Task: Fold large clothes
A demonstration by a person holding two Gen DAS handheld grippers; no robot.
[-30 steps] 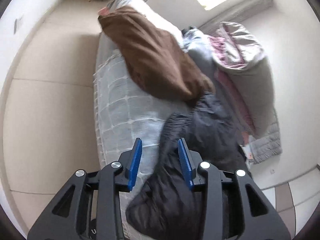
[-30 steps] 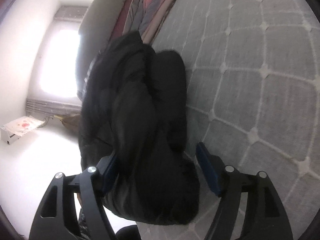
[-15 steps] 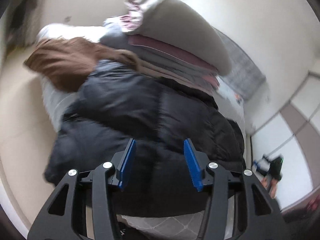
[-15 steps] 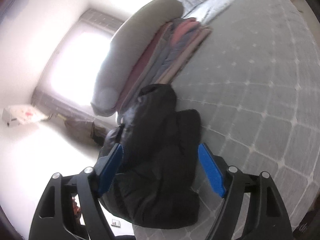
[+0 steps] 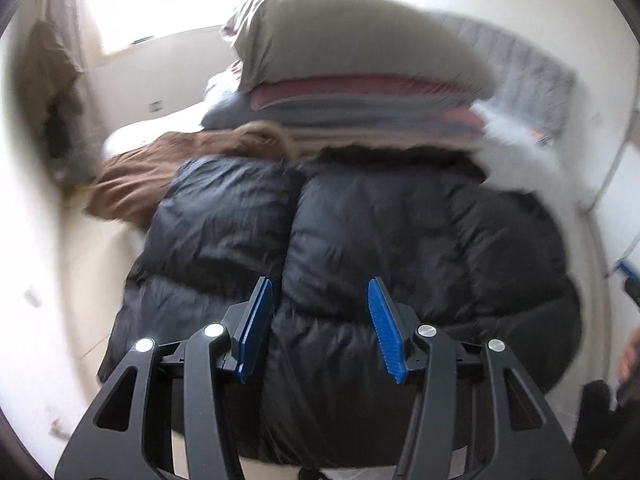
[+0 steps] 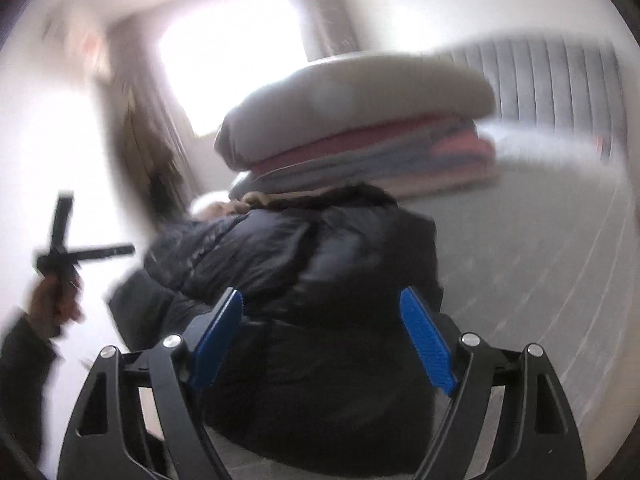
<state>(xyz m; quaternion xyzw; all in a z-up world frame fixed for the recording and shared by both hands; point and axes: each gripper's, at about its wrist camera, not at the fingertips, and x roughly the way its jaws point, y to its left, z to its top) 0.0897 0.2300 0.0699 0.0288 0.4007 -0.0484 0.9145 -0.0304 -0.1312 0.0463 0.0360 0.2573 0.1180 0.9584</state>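
A black puffer jacket [image 5: 400,240] lies bundled on the bed, its fur-edged hood toward the stack of folded things. My left gripper [image 5: 320,322] hovers above the near part of the jacket, open, with its blue pads clear of the cloth. In the right wrist view the jacket [image 6: 320,264] sits beyond my right gripper [image 6: 322,340], whose jaws are opening. Nothing is pressed between its pads. A hand holds the left gripper [image 6: 60,256] at the left edge of that view. Both views are blurred.
Behind the jacket rises a stack of folded pink and grey bedding [image 5: 360,100] topped by a grey cushion [image 5: 352,40]. A brown garment [image 5: 160,168] lies to the left. The grey quilted bed cover [image 6: 540,264], padded headboard [image 6: 560,76] and bright window [image 6: 228,48] lie beyond.
Both grippers rolled upright and pulled back from the jacket. The right one rose and let the bundle go. Both sets of jaws widened.
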